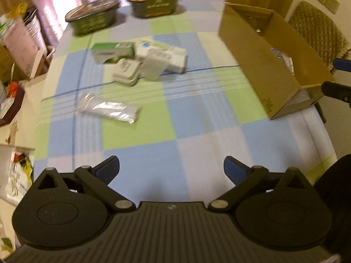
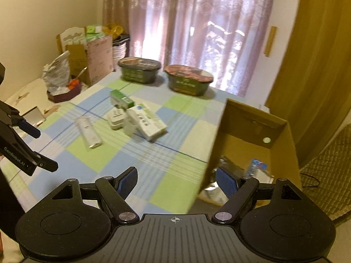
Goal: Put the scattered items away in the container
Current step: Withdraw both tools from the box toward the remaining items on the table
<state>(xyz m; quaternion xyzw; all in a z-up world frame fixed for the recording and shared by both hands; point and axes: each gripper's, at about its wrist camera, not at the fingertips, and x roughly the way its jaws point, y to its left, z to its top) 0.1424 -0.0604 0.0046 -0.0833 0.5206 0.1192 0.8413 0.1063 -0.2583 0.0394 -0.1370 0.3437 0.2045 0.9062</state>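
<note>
Several scattered items lie mid-table: a green-and-white box [image 1: 113,52] [image 2: 121,99], a flat white packet [image 1: 127,71] [image 2: 116,118], a long white box [image 1: 169,54] [image 2: 150,125] and a clear-wrapped white packet [image 1: 109,109] [image 2: 88,132]. The open cardboard box [image 1: 248,59] [image 2: 221,131] stands at the table's right side and holds wrapped items [image 2: 257,167]. My left gripper [image 1: 171,168] [image 2: 41,148] is open and holds nothing, low over the near cloth. My right gripper [image 2: 177,179] is open and holds nothing, straddling the box's near corner. Its fingers [image 1: 335,89] show beside the box.
Two lidded noodle bowls [image 1: 93,15] [image 1: 154,2] stand at the table's far edge before curtains. Cartons, bags and a tray [image 2: 63,92] crowd the left side. A cushioned chair [image 1: 318,32] stands right of the cardboard box. Checked cloth [image 1: 197,118] covers the table.
</note>
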